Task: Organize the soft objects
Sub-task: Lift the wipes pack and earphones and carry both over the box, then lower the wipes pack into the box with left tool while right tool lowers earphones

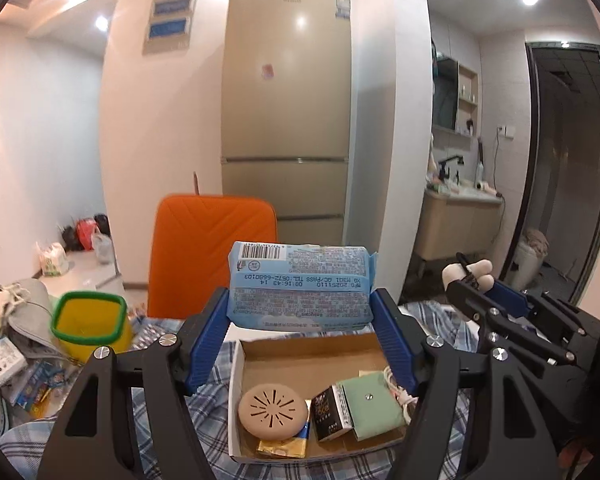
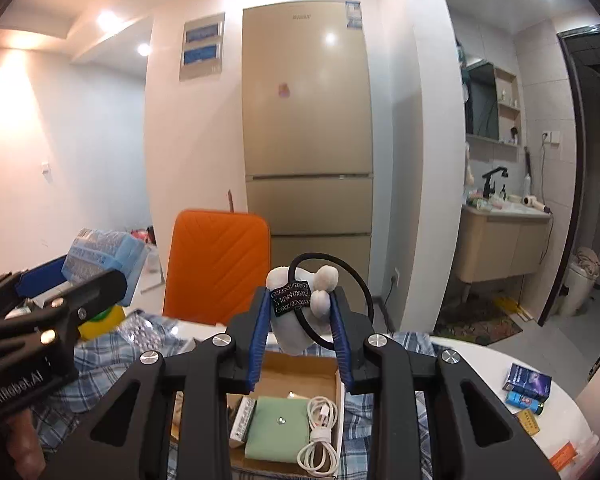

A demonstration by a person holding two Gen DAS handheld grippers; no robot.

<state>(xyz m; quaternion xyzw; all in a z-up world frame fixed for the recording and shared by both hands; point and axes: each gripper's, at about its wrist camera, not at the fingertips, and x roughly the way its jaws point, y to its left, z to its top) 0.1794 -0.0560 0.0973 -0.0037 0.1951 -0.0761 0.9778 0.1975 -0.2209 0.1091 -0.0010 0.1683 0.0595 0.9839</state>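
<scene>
Above the open cardboard box (image 1: 308, 350) at the bottom centre of the left wrist view, the left gripper (image 1: 302, 312) clamps a pale blue plastic pack of wipes (image 1: 300, 284) (barcode side up). At the middle right, the right gripper (image 2: 302, 322) pinches a small white plush toy on a black loop (image 2: 300, 304), its blue pads (image 2: 260, 334) pressing both sides.

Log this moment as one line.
left gripper: shut on wipes pack | right gripper: shut on plush hair tie | both above cardboard box
</scene>
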